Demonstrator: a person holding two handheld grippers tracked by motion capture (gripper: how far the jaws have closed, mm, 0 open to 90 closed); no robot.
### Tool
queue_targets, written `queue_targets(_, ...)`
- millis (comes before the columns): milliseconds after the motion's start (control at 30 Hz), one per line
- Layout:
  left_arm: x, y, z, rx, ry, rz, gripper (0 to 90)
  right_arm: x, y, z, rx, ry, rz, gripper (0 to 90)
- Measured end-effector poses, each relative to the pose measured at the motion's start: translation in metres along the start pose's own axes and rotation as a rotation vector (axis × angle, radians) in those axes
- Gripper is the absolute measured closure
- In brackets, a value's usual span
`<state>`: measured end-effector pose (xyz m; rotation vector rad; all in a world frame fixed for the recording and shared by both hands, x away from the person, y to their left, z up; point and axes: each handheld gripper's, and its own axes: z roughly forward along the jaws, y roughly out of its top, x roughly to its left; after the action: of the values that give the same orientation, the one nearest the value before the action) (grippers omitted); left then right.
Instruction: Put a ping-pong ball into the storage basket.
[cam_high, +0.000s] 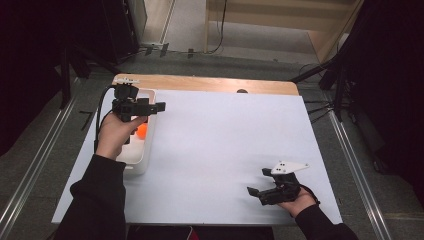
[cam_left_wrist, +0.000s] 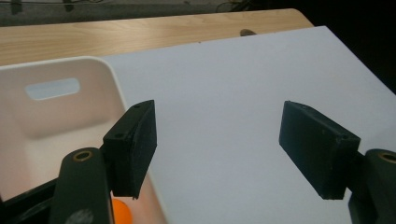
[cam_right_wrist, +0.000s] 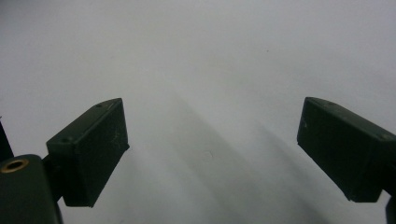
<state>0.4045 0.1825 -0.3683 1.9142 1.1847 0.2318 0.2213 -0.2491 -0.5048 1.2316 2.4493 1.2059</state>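
At the far left, the left gripper (cam_high: 159, 106) hangs over the white bin (cam_high: 145, 160), jaws apart with nothing between them. An orange ball (cam_high: 142, 131) lies inside the bin, just below that hand. Near right, the right gripper (cam_high: 256, 191) rests low over the white sheet (cam_high: 220, 145), jaws wide and empty.

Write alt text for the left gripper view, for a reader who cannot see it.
The left hand-held gripper has its two black jaws wide apart with nothing between them, above a white sheet. At lower left is a white bin with a handle slot, with an orange ball peeking out inside it; a wooden tabletop runs behind.
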Motion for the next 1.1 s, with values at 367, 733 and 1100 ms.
queue_targets(367,-0.011,-0.003,0.001,0.034,-0.081,0.060,28.0,0.000,0.000,0.000,0.000,0.000,-0.001,7.3)
queue_targets(733,-0.021,-0.014,0.004,0.066,-0.116,0.115,28.0,0.000,0.000,-0.001,-0.001,-0.001,0.000,7.3)
queue_targets(1100,-0.031,-0.022,-0.001,0.065,-0.158,0.142,27.9,0.000,0.000,-0.001,-0.001,-0.002,0.000,7.3)
